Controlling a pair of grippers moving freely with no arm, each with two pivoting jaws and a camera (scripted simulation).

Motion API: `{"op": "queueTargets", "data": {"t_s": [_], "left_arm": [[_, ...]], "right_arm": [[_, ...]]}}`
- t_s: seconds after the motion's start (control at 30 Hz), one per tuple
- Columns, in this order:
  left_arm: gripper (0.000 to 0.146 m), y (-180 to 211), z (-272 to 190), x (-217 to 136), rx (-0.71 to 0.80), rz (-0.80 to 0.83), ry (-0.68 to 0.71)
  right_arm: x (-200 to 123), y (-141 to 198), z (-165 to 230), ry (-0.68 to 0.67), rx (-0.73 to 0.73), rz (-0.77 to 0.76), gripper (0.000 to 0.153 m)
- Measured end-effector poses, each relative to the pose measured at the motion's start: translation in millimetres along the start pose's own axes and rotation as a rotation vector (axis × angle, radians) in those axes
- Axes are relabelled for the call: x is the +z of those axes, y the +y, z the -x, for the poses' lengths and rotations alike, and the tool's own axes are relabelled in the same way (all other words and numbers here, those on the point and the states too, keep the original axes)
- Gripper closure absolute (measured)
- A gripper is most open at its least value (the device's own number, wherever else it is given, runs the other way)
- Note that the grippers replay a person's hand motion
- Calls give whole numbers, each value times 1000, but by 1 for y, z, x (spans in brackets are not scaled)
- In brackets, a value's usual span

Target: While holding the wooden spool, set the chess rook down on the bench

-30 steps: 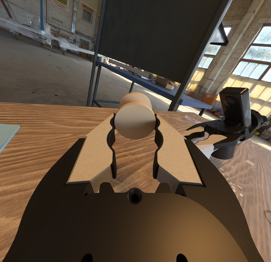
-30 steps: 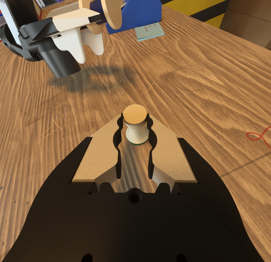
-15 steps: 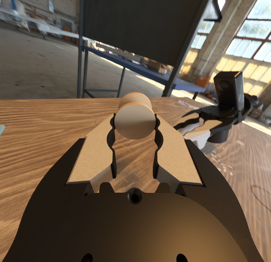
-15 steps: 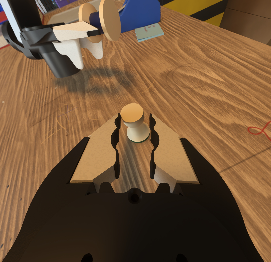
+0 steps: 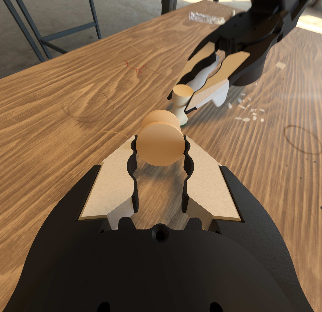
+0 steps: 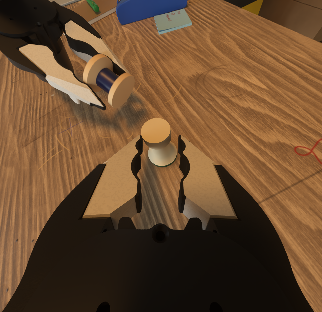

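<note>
A wooden spool point(image 5: 160, 144) with dark blue thread is clamped between the tips of my left gripper point(image 5: 160, 141), a little above the wooden bench point(image 5: 69, 103). The right wrist view shows it too point(image 6: 108, 80), held by the left gripper point(image 6: 114, 88) at upper left. The cream chess rook point(image 6: 159, 145) stands upright on its green base on the bench point(image 6: 226, 94). My right gripper point(image 6: 160, 138) is open around it, with a clear gap on the right side. In the left wrist view the rook point(image 5: 181, 101) stands just beyond the spool, the right gripper point(image 5: 177, 104) straddling it.
A blue dispenser point(image 6: 151, 5), a pale blue notepad point(image 6: 173, 21) and a green marker point(image 6: 91, 2) lie at the bench's far side. A red scribble point(image 6: 310, 150) marks the wood. White flakes point(image 5: 247, 113) and a clear wrapper point(image 5: 205, 18) lie behind the right gripper.
My right gripper's jaws have opened off the rook, which now stands free on the bench. My left gripper has tilted down and come closer to the rook, still holding the spool.
</note>
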State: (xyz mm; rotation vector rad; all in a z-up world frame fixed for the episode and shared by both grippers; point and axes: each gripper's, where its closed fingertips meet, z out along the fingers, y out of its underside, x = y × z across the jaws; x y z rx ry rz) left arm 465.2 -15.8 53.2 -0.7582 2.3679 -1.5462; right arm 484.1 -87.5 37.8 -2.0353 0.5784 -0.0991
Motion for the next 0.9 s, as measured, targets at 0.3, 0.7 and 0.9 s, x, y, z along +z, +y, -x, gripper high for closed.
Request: {"op": "queueTargets", "data": {"t_s": [0.3,0.7,0.9], "left_arm": [[94,10,0,8,39,87,-46],[94,17,1,11,26,142,-51],[94,18,1,11,11,150,-42]], "right_arm": [[2,4,2,3,-26,31,112],[3,5,3,-7,-23,40,113],[2,2,3,-30,4,20,114]]}}
